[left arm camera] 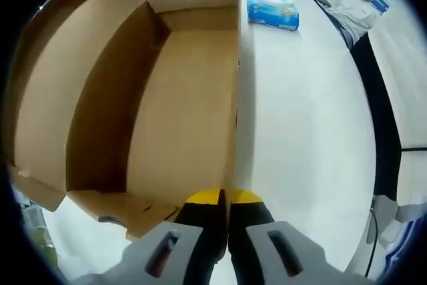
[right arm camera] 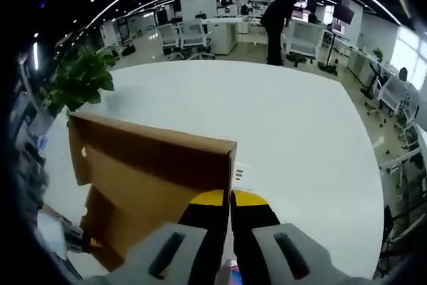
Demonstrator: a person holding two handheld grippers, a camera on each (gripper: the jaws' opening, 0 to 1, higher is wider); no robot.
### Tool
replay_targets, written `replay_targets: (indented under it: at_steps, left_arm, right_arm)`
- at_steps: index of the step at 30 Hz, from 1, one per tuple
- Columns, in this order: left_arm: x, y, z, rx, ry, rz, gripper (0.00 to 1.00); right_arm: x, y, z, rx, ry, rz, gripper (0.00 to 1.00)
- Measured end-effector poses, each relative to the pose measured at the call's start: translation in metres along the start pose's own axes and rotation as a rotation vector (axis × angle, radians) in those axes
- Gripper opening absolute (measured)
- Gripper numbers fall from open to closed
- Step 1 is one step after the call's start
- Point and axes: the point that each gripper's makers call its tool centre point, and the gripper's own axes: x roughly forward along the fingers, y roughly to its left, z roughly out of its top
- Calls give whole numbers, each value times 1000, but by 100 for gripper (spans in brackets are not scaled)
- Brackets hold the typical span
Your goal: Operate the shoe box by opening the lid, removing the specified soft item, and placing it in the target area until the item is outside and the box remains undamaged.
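Left claw [left arm camera: 223, 196] pinches box [left arm camera: 180, 111] on white table [left arm camera: 307, 118].

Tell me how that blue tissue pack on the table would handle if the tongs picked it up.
The blue tissue pack looks soft and wrapped in glossy film, so it would probably squash and might slip. It lies flat on the white table, so rolling seems unlikely. Probably light for its size.

The print on the blue packet [left arm camera: 272, 7] is too small to be read. The near corner of the shoe box [left arm camera: 133, 118] is covered by the left gripper [left arm camera: 223, 198]. In the right gripper view, the lower part of the cardboard lid [right arm camera: 150, 178] is hidden behind the right gripper [right arm camera: 231, 199], and what is clamped cannot be made out.
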Motion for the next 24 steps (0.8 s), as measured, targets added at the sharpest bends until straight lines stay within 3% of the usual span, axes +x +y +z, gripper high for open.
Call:
replay_targets:
  at_steps: [9,24]
  left_arm:
    - [0,-1,0,3,-2,2,0]
    - [-1,-2,-2,1,-1,4,0]
  right_arm:
    - [19,-14,17,38,-42,7,0]
    - [11,-12,11,74,-157,-35,0]
